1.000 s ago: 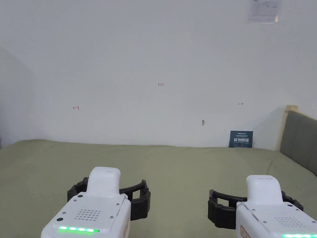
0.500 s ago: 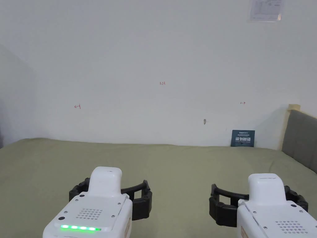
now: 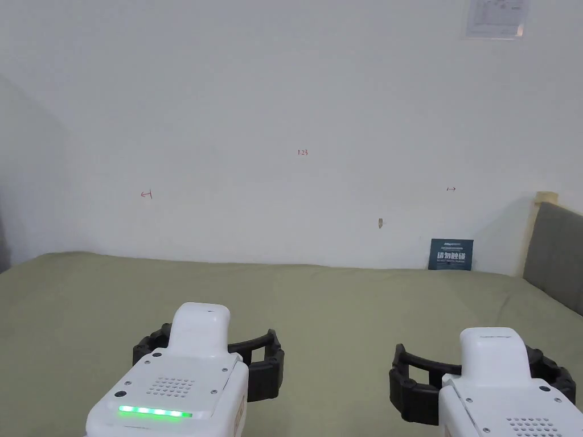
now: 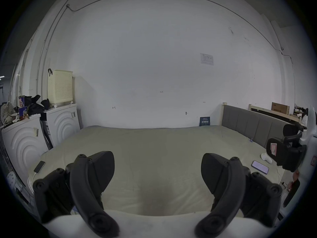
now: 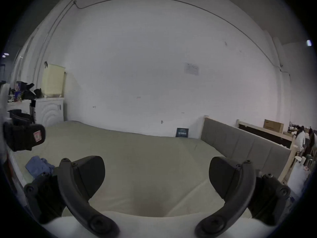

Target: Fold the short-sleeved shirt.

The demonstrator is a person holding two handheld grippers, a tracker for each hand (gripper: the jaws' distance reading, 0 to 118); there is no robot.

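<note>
Right gripper view shows a crumpled blue garment lying untouched on the bed, both grippers gaping empty, so fetching it probably comes next.

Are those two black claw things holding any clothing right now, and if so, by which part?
Nothing is held. The left tool and the right tool both stand open over the green bed sheet, with only bare sheet between their jaws.

Left gripper held level, jaws wide apart; right gripper seemingly likewise.
</note>
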